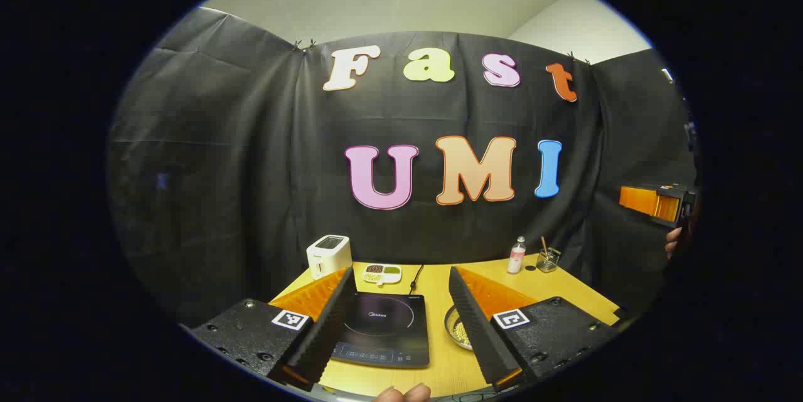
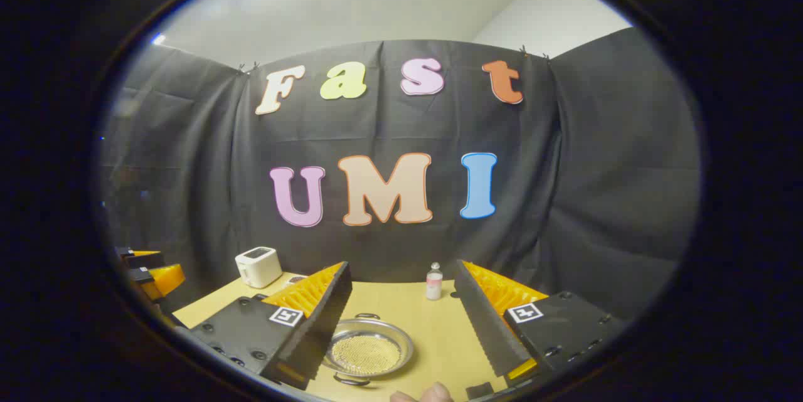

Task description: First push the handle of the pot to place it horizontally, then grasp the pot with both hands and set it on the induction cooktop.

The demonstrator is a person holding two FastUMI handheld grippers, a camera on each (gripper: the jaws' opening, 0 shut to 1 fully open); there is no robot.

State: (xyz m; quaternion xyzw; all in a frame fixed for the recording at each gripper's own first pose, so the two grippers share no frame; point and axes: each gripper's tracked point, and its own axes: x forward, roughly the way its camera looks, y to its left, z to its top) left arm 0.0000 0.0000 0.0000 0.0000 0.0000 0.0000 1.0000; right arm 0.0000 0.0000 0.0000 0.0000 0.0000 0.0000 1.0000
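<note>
I judge nothing done yet; the pot (image 2: 367, 352) sits on the table (image 2: 433, 333) at six o'clock between my right gripper (image 2: 401, 327) fingers, spread wide and empty; my left gripper (image 1: 398, 320), equally wide, frames the cooktop (image 1: 384, 330), the pot at its three o'clock.

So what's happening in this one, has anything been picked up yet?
Nothing yet. A person holds both grippers raised above the wooden table, both open and holding nothing. The left gripper looks down on the induction cooktop; the right gripper looks down on the metal pot, which sits on the table to the right of the cooktop, with something pale and grainy in it. A toaster, a small bottle and a divided dish stand farther back.
</note>
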